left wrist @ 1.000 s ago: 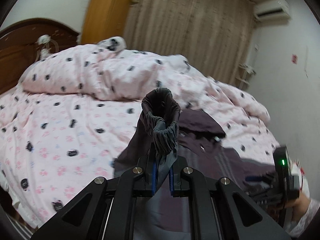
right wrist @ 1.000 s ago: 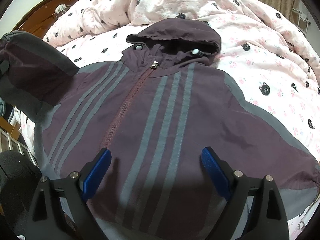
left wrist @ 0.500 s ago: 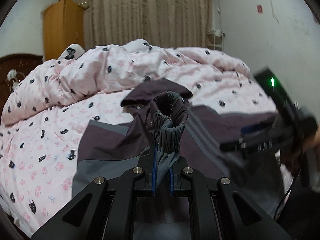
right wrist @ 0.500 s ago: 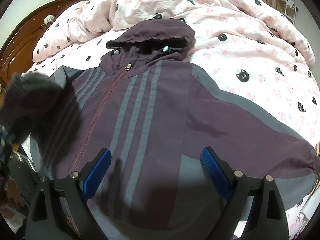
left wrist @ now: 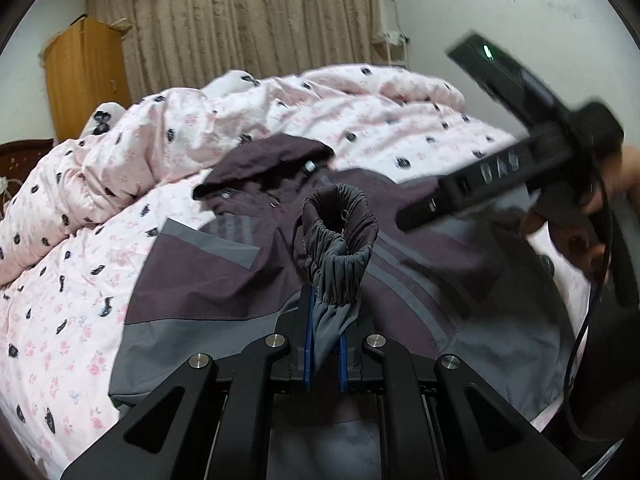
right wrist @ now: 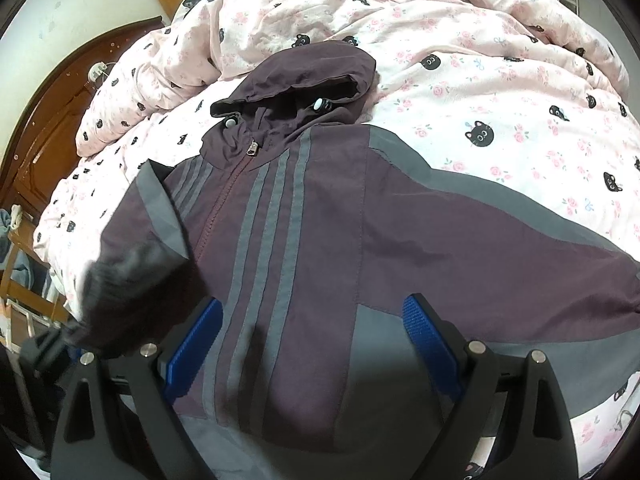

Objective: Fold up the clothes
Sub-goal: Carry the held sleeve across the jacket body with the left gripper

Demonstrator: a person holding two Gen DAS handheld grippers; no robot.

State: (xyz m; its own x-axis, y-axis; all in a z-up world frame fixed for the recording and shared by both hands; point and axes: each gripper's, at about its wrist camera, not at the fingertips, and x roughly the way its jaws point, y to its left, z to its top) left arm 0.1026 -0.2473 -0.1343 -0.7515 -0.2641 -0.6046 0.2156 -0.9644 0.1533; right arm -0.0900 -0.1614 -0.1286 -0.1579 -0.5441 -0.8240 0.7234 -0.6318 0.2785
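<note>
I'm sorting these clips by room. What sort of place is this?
A bedroom, most likely: a bed with a pink quilt, a wooden headboard, and a wardrobe beside curtains.

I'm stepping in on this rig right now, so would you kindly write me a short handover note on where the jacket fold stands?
Left gripper: shut on the sleeve cuff, holding it above the jacket's chest.
Right gripper: open, empty, hovering over the lower front of the jacket.
Jacket: face up and zipped on the pink duvet, hood toward the headboard; the other sleeve lies spread out to the side.
Done: first sleeve brought in across the front, not yet released.
Left: lay that cuff down, fold in the other sleeve, then probably fold the body.
</note>
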